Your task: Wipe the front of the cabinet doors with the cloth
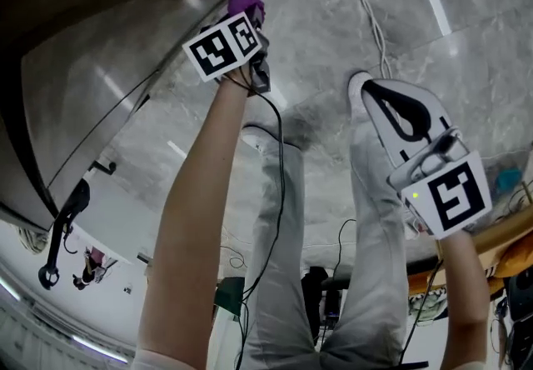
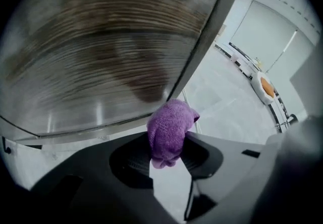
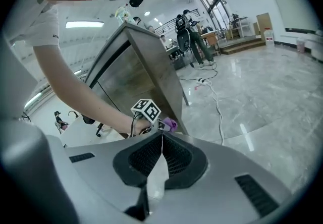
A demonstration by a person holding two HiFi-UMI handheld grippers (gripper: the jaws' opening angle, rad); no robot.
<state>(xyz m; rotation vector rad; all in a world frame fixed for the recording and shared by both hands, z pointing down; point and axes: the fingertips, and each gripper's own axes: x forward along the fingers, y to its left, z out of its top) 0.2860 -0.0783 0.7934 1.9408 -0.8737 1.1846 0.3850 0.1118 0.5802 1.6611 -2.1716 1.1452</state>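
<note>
**Asker:** Where's the cloth?

**Me:** In my left gripper [image 2: 167, 148]. Its jaws are clamped on a bunched purple cloth [image 2: 170, 126], and most of the wad sticks out past the tips.

**Asker:** Is it on the cabinet?

**Me:** It's right at a corner of the cabinet door [image 2: 101, 41], where the glossy front meets the dark edge strip. I can't tell whether it is pressing on the panel or just beside it.

**Asker:** And your other hand?

**Me:** My right gripper [image 3: 161, 140] has its jaws together with nothing between them. It hangs well apart from the cabinet, over the grey floor [image 3: 252, 102], and takes no part in the wiping.

**Asker:** How much is done?

**Me:** Hard to say. The door front shows blurry reflections and a dull dark patch. There is no streak, damp trail or clean band that would separate wiped from unwiped. With the cloth at one corner, nearly the whole panel lies away from it. I'd guess most of the front is left to cover, and I see nothing to tell me about any other door.
</note>
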